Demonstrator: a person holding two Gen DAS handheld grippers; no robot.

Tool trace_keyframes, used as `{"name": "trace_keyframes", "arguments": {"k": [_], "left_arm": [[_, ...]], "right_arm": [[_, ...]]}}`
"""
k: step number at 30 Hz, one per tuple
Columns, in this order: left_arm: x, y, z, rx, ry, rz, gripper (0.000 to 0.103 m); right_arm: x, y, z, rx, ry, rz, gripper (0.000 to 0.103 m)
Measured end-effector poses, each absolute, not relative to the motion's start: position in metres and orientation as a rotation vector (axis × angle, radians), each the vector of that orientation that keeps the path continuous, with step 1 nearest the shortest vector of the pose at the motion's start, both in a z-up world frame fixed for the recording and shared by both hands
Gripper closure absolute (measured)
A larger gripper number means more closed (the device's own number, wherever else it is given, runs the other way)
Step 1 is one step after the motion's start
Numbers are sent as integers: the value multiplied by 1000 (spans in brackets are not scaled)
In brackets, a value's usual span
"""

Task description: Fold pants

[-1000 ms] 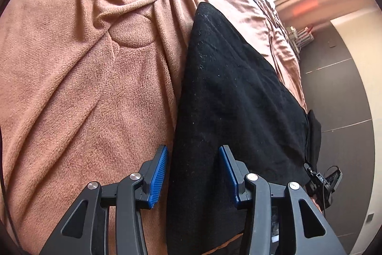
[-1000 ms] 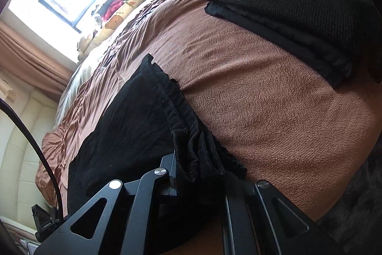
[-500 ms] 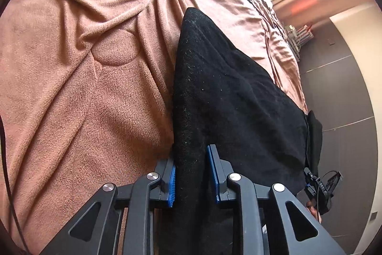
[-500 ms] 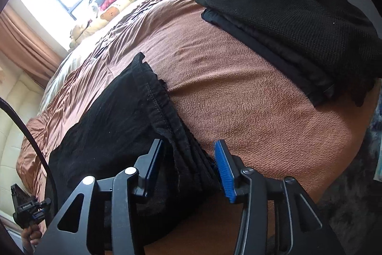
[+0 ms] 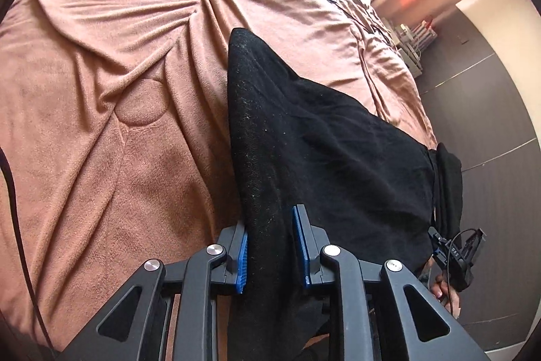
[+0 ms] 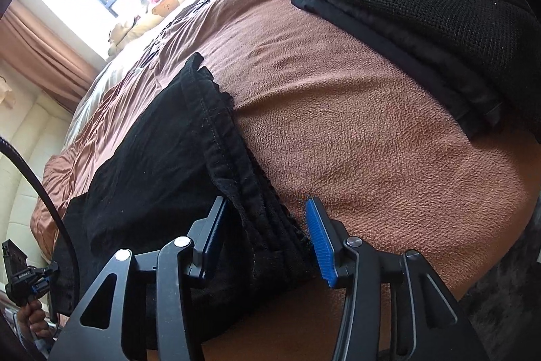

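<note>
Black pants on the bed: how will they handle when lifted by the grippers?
Probably floppy: the black pants lie limp and creased on the brown blanket. Bunched waistband suggests a thick grip. Fuzzy fabric likely drags, not slides.

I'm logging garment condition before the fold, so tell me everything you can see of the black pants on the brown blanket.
The black pants are a soft, slightly fuzzy dark fabric flecked with pale lint, lying flat along the edge of the brown fleece blanket. One end tapers to a narrow point; the other shows a stitched, gathered hem. The left gripper is shut on one edge. The right gripper straddles the gathered end with its jaws open.
</note>
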State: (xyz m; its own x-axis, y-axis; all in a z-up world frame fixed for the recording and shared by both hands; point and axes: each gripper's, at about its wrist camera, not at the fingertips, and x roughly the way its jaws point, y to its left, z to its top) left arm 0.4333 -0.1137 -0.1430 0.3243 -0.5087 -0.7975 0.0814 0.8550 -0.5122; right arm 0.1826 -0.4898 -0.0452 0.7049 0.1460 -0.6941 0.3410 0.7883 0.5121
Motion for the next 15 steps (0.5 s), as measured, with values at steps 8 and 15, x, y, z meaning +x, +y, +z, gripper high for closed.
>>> {"name": "trace_keyframes", "arguments": {"k": [8, 15], "left_arm": [[435, -94, -181, -560, 1264, -351, 74], [424, -81, -198, -654, 1284, -360, 74]], "right_arm": [[178, -490, -48, 676, 784, -92, 58], [177, -492, -52, 697, 784, -38, 56]]}}
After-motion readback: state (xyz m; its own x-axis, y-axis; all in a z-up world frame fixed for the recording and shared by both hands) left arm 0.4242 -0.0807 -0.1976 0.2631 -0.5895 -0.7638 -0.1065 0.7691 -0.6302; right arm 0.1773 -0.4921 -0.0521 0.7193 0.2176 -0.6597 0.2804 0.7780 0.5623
